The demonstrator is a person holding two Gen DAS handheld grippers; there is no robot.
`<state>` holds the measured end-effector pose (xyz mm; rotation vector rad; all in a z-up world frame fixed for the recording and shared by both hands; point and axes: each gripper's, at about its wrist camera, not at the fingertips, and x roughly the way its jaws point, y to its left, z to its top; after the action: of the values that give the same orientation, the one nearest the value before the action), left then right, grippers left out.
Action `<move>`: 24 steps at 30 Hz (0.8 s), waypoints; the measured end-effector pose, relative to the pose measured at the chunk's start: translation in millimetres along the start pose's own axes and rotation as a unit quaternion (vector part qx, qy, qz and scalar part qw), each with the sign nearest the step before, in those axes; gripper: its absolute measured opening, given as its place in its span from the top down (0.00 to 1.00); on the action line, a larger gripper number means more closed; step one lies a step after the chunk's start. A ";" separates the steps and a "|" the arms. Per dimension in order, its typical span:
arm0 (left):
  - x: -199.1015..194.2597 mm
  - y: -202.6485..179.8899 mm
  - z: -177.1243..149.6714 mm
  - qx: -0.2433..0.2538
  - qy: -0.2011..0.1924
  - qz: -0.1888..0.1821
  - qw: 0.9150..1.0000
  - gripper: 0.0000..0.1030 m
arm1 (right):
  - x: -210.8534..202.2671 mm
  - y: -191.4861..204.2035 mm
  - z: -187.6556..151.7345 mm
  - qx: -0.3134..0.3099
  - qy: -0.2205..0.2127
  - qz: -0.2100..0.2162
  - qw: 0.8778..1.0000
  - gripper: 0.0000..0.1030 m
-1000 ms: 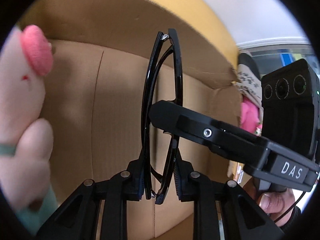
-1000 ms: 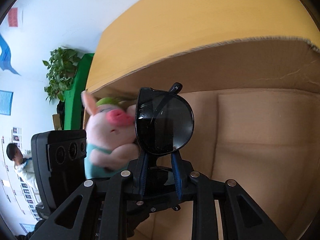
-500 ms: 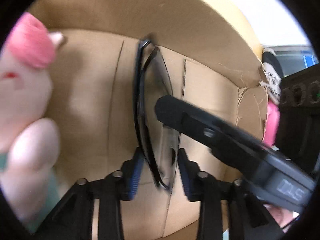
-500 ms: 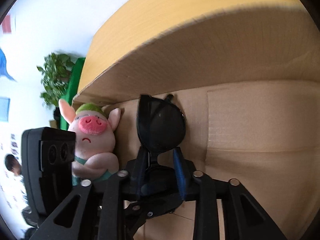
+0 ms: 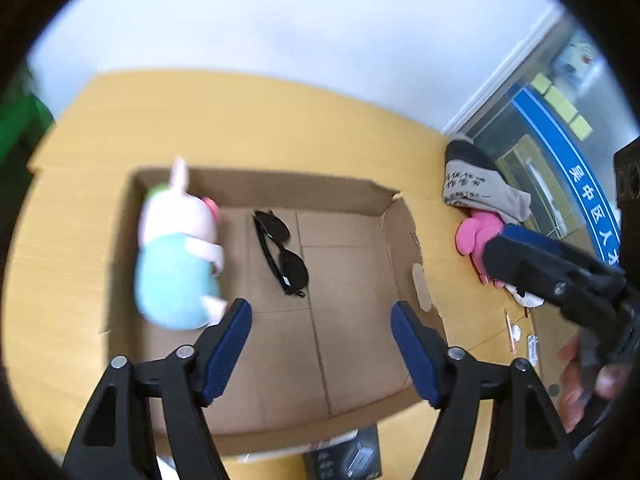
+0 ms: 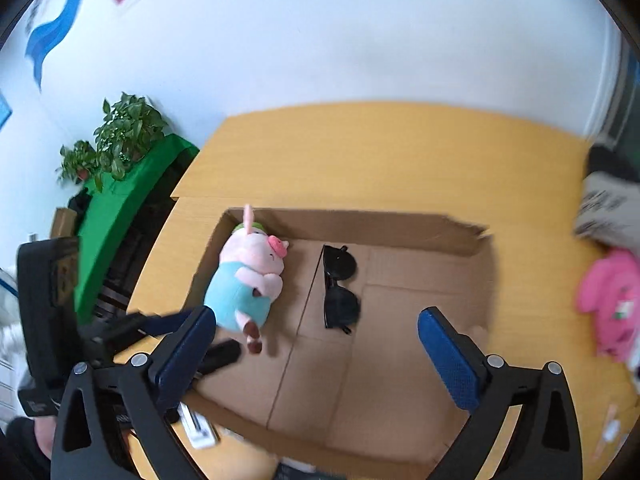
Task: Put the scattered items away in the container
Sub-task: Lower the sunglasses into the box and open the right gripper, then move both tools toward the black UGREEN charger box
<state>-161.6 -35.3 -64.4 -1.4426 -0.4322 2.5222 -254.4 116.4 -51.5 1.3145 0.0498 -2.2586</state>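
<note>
A shallow cardboard box [image 5: 404, 232] [image 6: 460, 228] lies open on the yellow table. Black sunglasses [image 5: 282, 254] [image 6: 339, 286] lie flat on its floor. A plush pig [image 5: 176, 252] [image 6: 250, 276] in a light blue outfit lies beside them at the box's left side. My left gripper [image 5: 320, 340] is open and empty above the box's near half. My right gripper [image 6: 314, 346] is open and empty above the box too. A pink plush toy [image 5: 478, 236] [image 6: 612, 300] and a grey-and-black printed cloth item [image 5: 476, 184] [image 6: 606, 204] lie on the table right of the box.
Small items [image 5: 516, 332] lie on the table at the right front. A black booklet [image 5: 348, 456] and a white strip [image 6: 198, 426] sit at the box's near edge. A green-covered stand with plants [image 6: 120, 136] is far left. The other hand-held unit [image 6: 48, 312] is at left.
Both grippers were shut on the sunglasses low inside the box. They have opened, let go and pulled back and up. The sunglasses now lie on the box floor.
</note>
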 end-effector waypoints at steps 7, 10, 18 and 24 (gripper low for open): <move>-103.9 -3.0 -53.5 0.017 -0.066 0.032 0.997 0.26 | -96.4 56.4 -40.6 -0.044 -0.026 -0.075 0.996 0.00; -126.9 -21.2 -65.6 0.047 -0.077 0.037 0.995 0.26 | -119.7 72.7 -59.7 -0.047 -0.035 -0.087 0.994 0.00; -160.0 -54.1 -94.4 0.065 -0.086 0.053 0.993 0.26 | -168.1 75.2 -102.8 -0.025 -0.058 -0.077 0.995 0.00; -169.7 -77.9 -117.1 0.051 -0.091 0.074 0.992 0.26 | -193.5 60.9 -119.7 -0.036 -0.072 -0.054 0.995 0.00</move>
<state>27.2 1.5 43.2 -1.2563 -0.2263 2.7619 -55.0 178.6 57.4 1.1330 0.1536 -2.4133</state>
